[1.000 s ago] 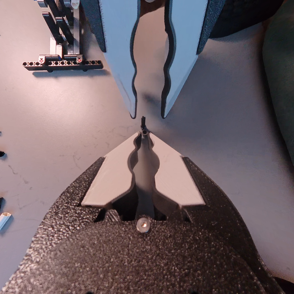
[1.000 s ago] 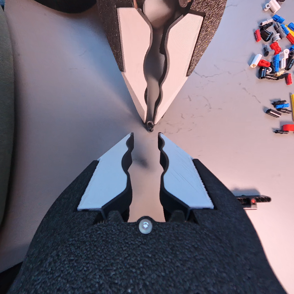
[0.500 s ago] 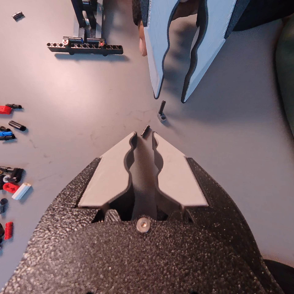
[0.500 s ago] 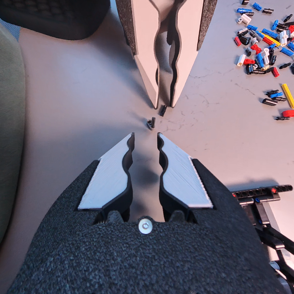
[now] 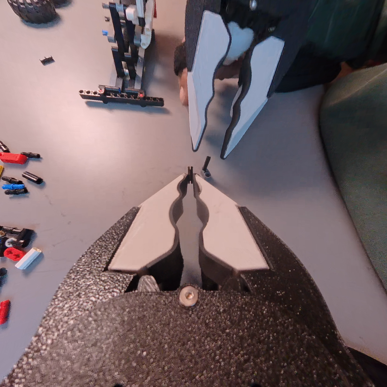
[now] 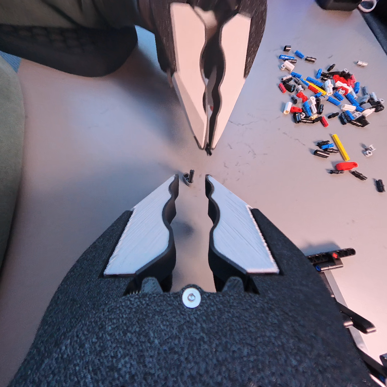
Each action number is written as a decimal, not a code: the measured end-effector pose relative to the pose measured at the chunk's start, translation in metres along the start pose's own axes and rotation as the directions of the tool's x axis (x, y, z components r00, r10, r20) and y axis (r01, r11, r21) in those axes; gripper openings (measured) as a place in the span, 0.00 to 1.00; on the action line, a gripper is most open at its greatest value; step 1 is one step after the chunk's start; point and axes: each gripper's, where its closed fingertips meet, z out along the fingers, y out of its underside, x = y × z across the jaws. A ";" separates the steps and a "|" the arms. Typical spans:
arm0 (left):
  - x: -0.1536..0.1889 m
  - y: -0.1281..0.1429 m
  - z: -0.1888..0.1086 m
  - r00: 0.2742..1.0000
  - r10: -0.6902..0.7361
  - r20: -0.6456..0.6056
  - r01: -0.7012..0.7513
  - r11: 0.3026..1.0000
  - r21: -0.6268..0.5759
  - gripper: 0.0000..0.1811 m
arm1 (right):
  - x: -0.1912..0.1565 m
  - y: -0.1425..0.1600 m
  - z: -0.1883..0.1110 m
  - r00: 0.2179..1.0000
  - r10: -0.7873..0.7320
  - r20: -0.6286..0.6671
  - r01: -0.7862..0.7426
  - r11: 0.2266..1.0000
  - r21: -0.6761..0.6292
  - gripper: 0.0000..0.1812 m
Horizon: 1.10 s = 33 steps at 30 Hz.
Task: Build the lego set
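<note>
On grey table (image 5: 83,129): scattered lego pieces (image 6: 326,94); half-built frame (image 5: 125,62).

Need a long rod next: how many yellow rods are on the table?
1. The yellow rod lies below the big pile of small pieces, beside a red piece. Others may be buried in the pile.

Black pin (image 5: 190,172); grey connector (image 6: 187,177); pale grey table (image 5: 104,134); yellow axle (image 6: 340,147).
</note>
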 end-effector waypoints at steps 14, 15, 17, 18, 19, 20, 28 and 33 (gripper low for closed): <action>-0.004 -0.013 -0.012 0.998 -0.063 -0.016 0.064 0.993 0.101 0.02 | -0.007 0.017 0.021 0.984 -0.108 0.144 0.136 0.971 -0.199 0.04; -0.003 -0.014 -0.013 0.998 -0.062 -0.020 0.064 0.993 0.103 0.02 | -0.006 0.018 0.020 0.981 -0.114 0.155 0.145 0.967 -0.210 0.04; -0.001 -0.014 -0.013 0.998 -0.058 -0.030 0.061 0.992 0.106 0.02 | -0.004 0.020 0.018 0.976 -0.133 0.173 0.173 0.956 -0.237 0.04; 0.000 -0.015 -0.014 0.998 -0.055 -0.036 0.059 0.992 0.109 0.02 | -0.002 0.021 0.017 0.973 -0.143 0.181 0.186 0.950 -0.251 0.04; 0.002 -0.016 -0.014 0.998 -0.050 -0.043 0.055 0.992 0.115 0.02 | -0.001 0.023 0.015 0.971 -0.146 0.188 0.193 0.945 -0.262 0.04; 0.004 -0.018 -0.014 0.998 -0.044 -0.051 0.050 0.991 0.123 0.02 | 0.001 0.023 0.014 0.971 -0.147 0.190 0.195 0.944 -0.267 0.05; 0.021 -0.038 -0.024 0.985 -0.031 -0.168 0.072 0.967 0.245 0.02 | 0.005 -0.050 -0.026 0.985 -0.160 0.069 0.153 0.983 0.105 0.12; 0.035 -0.056 -0.035 0.964 -0.011 -0.267 0.106 0.932 0.345 0.02 | -0.009 -0.072 -0.036 0.973 -0.229 0.029 0.219 0.956 0.194 0.08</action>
